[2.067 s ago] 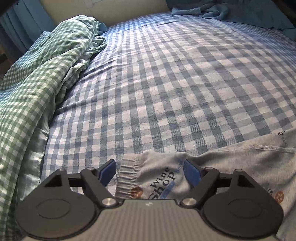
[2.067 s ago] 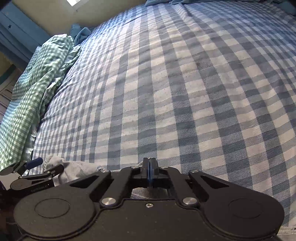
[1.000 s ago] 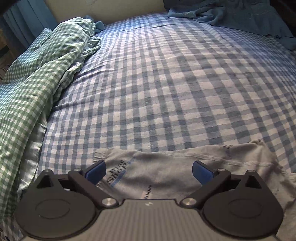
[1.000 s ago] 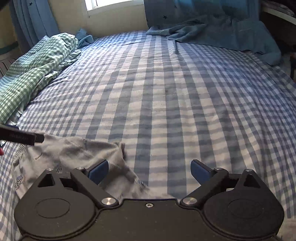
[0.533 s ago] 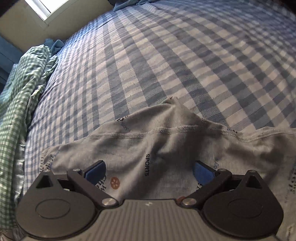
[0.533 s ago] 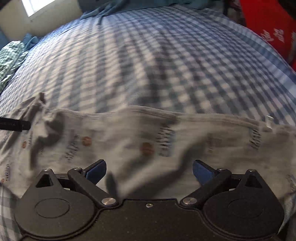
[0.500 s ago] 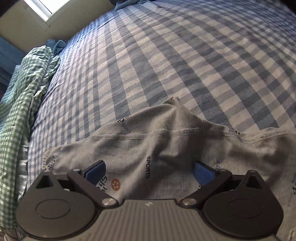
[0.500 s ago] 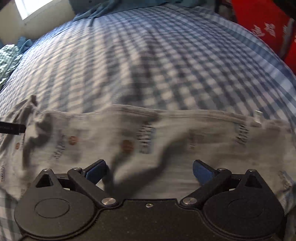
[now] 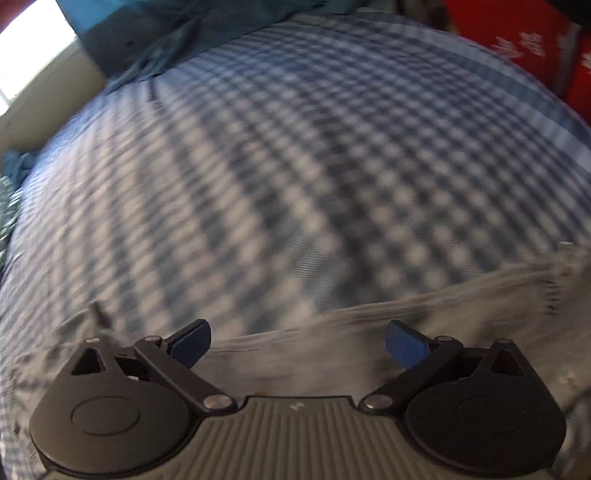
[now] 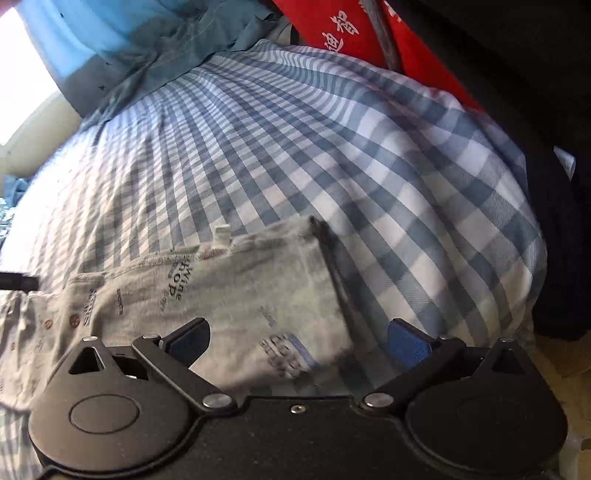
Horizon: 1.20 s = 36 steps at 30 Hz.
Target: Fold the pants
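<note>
Grey printed pants (image 10: 229, 295) lie flat in a long strip across the near edge of a blue-and-white checked bed. In the right wrist view their right end, with a dark edge and a small white tag (image 10: 222, 232), sits just ahead of my open right gripper (image 10: 298, 343), which holds nothing. In the blurred left wrist view the pants (image 9: 424, 295) stretch across the bottom, under and ahead of my open, empty left gripper (image 9: 298, 341). A tip of the left gripper (image 10: 20, 282) shows at the right wrist view's left edge.
The checked bedsheet (image 10: 295, 147) fills both views. Teal cloth (image 10: 155, 51) lies bunched at the head of the bed. A red fabric with white characters (image 10: 347, 33) and a dark object (image 10: 554, 184) stand past the bed's right side.
Both grippers have swung to the right along the pants, staying open. The right one now faces the pants' right end near the bed's edge. The left view is motion-blurred.
</note>
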Each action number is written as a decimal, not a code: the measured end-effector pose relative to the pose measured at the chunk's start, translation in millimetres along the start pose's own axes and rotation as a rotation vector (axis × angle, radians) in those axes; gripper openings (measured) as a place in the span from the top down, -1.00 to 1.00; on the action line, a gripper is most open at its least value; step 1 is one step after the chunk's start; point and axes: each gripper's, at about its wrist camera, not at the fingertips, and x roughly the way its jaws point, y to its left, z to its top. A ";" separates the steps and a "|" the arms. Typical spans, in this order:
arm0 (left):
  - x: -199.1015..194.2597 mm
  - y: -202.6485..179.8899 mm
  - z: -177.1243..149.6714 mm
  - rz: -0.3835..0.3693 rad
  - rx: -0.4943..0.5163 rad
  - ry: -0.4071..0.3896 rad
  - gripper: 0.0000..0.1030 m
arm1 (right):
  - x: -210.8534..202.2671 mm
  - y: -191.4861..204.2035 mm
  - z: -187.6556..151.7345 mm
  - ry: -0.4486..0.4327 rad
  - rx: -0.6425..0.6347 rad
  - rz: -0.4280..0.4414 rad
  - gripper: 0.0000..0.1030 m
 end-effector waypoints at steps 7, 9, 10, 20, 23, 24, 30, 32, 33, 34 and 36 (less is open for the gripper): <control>-0.9 -125.6 37.0 -0.196 0.213 -0.060 -0.99 | -0.1 -14.5 -6.6 -0.017 0.011 0.073 -0.68; 8.4 -148.0 43.7 -0.189 0.263 -0.054 -0.99 | 0.3 -16.3 -6.2 -0.033 0.015 0.072 -0.56; 14.1 -155.8 45.9 -0.177 0.288 -0.047 -0.99 | 0.9 -18.0 -5.7 -0.041 0.024 0.075 -0.48; 27.5 -151.8 62.6 -0.140 0.168 0.145 -0.99 | -0.6 -21.9 -1.8 -0.053 0.074 0.081 0.57; 15.4 -133.7 67.3 -0.305 0.069 0.194 -0.92 | -7.8 -12.9 -1.1 -0.062 0.025 0.068 0.68; 13.5 -127.4 68.6 -0.380 0.028 0.211 -0.84 | -10.4 -8.7 -0.4 -0.067 0.003 0.060 0.68; 19.2 -116.1 74.0 -0.675 -0.117 0.319 -0.33 | -21.5 29.7 1.4 -0.093 -0.180 -0.006 0.73; 20.9 -120.6 73.9 -0.686 -0.104 0.339 -0.27 | -21.7 43.7 -0.1 -0.093 -0.251 -0.034 0.74; 21.7 -123.0 73.7 -0.684 -0.095 0.345 -0.27 | -21.7 49.3 -1.0 -0.092 -0.282 -0.046 0.74; 21.9 -125.1 73.0 -0.680 -0.083 0.348 -0.33 | -21.5 55.3 -2.3 -0.094 -0.313 -0.056 0.74; 13.7 -131.8 68.1 -0.661 -0.068 0.343 -0.44 | -20.6 66.6 -4.0 -0.095 -0.368 -0.072 0.74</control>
